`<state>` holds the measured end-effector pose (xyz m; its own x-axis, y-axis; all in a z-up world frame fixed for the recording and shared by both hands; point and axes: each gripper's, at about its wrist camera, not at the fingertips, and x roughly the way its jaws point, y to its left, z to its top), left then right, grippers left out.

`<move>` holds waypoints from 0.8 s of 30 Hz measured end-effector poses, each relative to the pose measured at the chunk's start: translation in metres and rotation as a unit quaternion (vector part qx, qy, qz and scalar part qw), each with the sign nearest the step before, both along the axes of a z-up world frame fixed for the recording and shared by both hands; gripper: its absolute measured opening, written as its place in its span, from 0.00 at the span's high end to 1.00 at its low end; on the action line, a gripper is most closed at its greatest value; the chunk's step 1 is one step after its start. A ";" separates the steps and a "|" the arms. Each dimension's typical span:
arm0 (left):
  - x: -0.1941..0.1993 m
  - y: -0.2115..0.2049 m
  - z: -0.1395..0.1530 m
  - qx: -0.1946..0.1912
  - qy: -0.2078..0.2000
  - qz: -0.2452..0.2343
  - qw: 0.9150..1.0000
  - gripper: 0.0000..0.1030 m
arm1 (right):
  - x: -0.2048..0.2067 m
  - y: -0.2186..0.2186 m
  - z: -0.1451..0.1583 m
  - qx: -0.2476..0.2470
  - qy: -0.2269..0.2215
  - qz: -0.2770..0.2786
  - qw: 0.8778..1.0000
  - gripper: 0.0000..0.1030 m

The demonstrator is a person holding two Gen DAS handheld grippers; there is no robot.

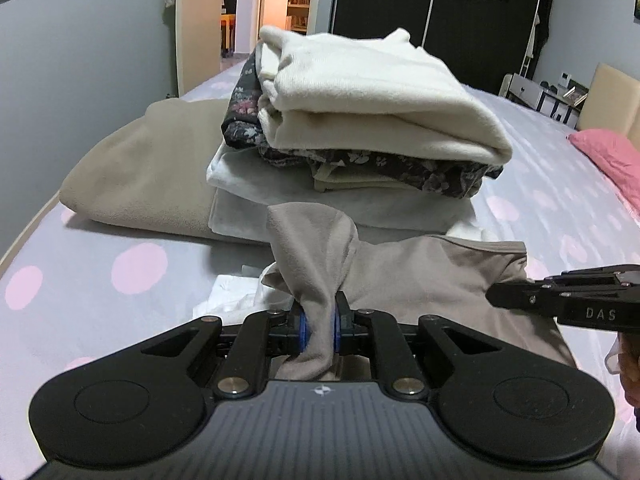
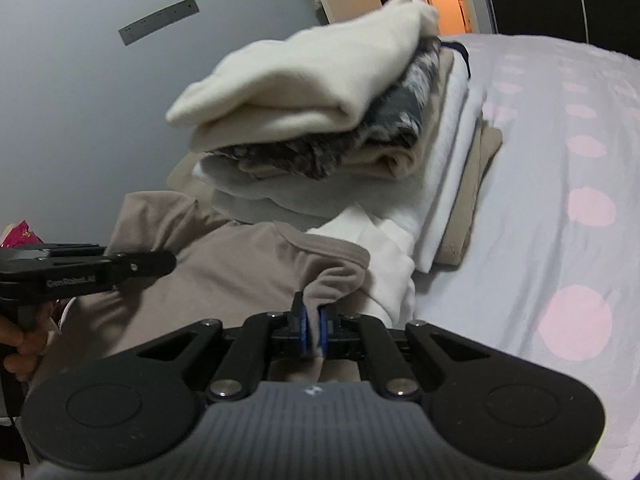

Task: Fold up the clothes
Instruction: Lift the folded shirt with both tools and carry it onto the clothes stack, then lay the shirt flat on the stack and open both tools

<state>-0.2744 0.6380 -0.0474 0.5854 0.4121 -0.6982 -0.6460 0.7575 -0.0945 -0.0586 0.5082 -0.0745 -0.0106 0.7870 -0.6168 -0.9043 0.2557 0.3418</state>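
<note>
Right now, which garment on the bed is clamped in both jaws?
The taupe garment in front of the stack, pinched by left gripper and right gripper; the cream, floral and white pieces lie folded, untouched.

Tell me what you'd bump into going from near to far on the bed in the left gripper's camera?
Left gripper → taupe shirt → stack of folded clothes → dark wardrobe.

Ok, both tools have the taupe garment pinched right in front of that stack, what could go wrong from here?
1. The left tool grips a bunched wad of the taupe garment, so the fold may come out creased.
2. The stack of folded clothes sits close behind, its cream top piece overhanging; a forward sweep could topple it.
3. White cloth lies partly under the garment and may get dragged along.
</note>
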 end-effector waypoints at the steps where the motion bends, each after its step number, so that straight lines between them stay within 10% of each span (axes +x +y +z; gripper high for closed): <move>1: 0.000 0.001 0.000 0.001 0.001 -0.002 1.000 0.89 | 0.002 0.001 -0.002 0.000 0.000 -0.003 1.000 0.89; 12: -0.061 -0.008 0.047 0.015 -0.066 0.100 0.993 0.78 | 0.031 -0.027 0.029 0.016 -0.020 -0.082 0.996 0.67; 24: -0.049 -0.068 0.049 0.009 0.002 0.034 0.999 0.91 | -0.058 -0.068 0.053 0.039 -0.065 0.071 0.995 0.68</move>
